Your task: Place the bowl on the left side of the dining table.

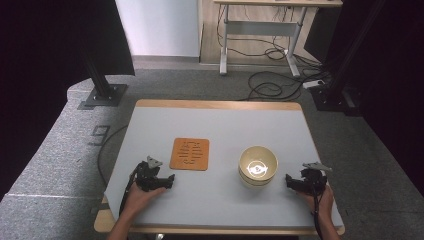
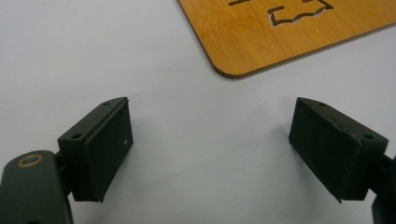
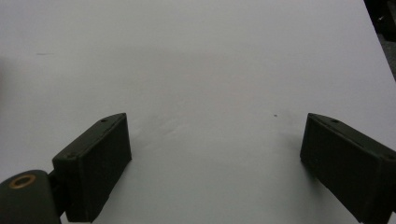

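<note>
The cream round ceramic bowl (image 1: 258,165) is sitting just left of the right gripper (image 1: 289,181) — nearer than the left gripper (image 1: 170,178) (both gaping, holding nothing).

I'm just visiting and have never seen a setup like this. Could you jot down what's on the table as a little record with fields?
Surface: pale grey table top with a wooden edge
Left of middle: flat square orange-brown wooden mat with cut-out slots, lying flat
Right of middle: round cream bowl, upright, apart from the mat
Left gripper: black, jaws open, nothing between them, near the mat's corner
Right gripper: black, jaws open, nothing between them, just right of the bowl
Contact: neither gripper touches mat or bowl
</note>
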Motion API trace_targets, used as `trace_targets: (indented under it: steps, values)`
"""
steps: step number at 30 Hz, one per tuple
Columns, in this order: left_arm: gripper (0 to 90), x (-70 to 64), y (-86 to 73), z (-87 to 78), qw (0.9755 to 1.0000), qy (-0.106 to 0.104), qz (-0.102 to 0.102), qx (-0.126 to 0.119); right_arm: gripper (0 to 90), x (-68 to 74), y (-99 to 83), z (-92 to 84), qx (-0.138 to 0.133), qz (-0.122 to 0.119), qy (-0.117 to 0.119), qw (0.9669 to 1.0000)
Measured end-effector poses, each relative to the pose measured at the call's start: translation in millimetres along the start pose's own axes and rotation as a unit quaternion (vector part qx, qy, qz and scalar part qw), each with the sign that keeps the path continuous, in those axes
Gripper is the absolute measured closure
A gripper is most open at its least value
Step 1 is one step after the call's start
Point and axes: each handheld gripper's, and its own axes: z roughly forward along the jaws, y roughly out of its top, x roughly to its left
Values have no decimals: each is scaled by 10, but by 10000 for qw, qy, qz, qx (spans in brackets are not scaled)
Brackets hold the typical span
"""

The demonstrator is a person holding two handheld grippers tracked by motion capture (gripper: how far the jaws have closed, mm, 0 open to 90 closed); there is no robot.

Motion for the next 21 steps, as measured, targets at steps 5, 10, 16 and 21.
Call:
trace_targets:
  steps: [5, 10, 16, 21]
  values:
    - [135, 3, 4, 2, 10000, -12, 4, 12, 81, 1, 4, 1, 14, 1, -2, 10000]
    - [143, -11, -8, -6, 10000, 31, 14, -20, 78, 3, 7, 2, 34, 4, -11, 10000]
    - [139, 0, -2, 0, 10000, -8, -15, -2, 24, 1, 12, 14, 78, 45, -115, 9999]
    - [136, 5, 5, 4, 10000, -26, 26, 12, 1, 0, 17, 22, 117, 99, -177, 9997]
